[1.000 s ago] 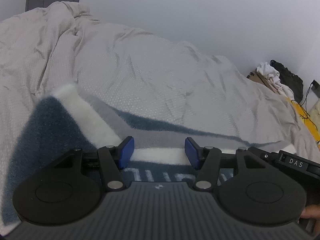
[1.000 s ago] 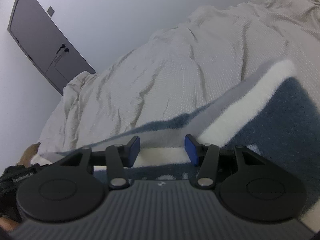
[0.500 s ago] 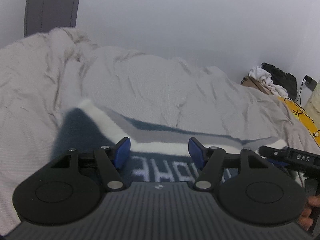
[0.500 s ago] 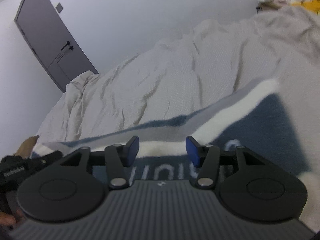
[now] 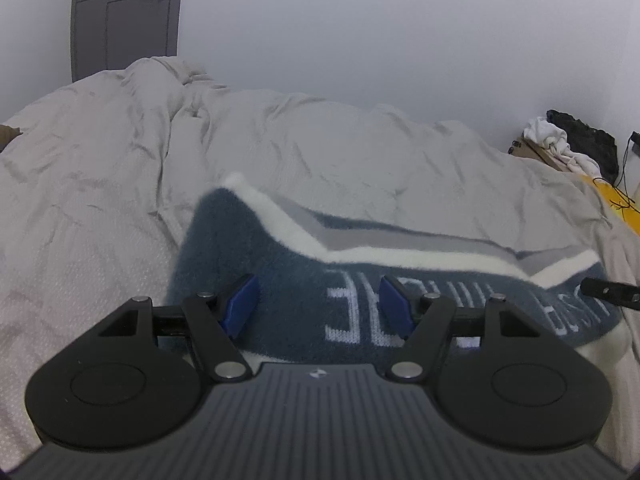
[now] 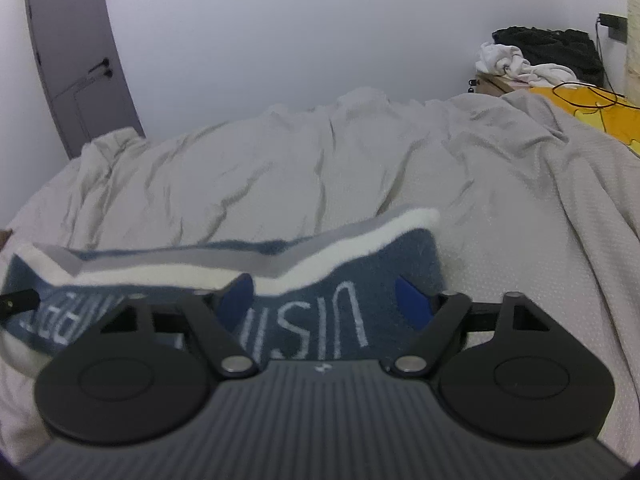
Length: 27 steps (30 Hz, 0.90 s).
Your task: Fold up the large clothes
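While the folded blue sweater (image 5: pixel 280 272) lies on the bed (image 5: pixel 120 208) (white lettering up), left gripper (image 5: pixel 318 308) gapes and right gripper (image 6: pixel 326 300) widens, both empty.

Blue, white-striped sweater (image 5: pixel 280 256), lettered

Dim, flat, cool light; soft focus, fisheye-bent edges w/ dark corners.

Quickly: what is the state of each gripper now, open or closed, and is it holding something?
Left gripper: open, holding nothing; the blue sweater lies below it.
Right gripper: jaws opening, pads clear of the sweater, holding nothing.
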### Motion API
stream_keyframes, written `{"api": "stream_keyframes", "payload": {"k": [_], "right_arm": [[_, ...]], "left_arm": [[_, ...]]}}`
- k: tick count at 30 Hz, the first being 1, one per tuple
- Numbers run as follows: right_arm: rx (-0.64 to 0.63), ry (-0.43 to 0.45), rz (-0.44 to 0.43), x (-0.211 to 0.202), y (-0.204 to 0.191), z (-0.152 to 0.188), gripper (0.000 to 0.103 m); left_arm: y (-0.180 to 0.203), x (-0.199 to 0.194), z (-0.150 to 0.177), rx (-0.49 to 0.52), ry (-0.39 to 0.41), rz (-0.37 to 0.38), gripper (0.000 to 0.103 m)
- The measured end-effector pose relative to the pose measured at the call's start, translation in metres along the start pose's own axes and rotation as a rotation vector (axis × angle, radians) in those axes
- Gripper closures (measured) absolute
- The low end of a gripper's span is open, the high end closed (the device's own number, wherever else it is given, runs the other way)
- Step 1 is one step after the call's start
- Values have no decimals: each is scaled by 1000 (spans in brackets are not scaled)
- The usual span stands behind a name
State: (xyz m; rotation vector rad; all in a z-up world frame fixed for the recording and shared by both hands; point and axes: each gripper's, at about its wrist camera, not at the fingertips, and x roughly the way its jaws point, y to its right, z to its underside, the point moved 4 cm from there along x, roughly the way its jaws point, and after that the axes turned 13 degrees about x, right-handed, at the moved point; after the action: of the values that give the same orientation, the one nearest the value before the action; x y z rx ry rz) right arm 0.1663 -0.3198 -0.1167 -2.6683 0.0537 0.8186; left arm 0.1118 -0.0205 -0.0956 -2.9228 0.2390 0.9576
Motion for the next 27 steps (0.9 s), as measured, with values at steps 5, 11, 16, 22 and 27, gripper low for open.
{"api": "stream_keyframes", "payload": {"k": [5,11,16,22,27], "right_arm": [[26,-56,32,27,21,10,43],[39,-74,23,42,24,11,41],[68,-34,24,45,24,18,40],[95,29,19,16,15,17,39],[101,73,-47,-22,2,16,36]], "left_arm": [[-4,6,5,-41,-5,6,31],[-16,22,9,-119,-41,36,30],[-16,19,10,-120,-28,36,30],[-23,-21,12,-235,23,77,30],[-15,-49,35,-290,16,149,28]]}}
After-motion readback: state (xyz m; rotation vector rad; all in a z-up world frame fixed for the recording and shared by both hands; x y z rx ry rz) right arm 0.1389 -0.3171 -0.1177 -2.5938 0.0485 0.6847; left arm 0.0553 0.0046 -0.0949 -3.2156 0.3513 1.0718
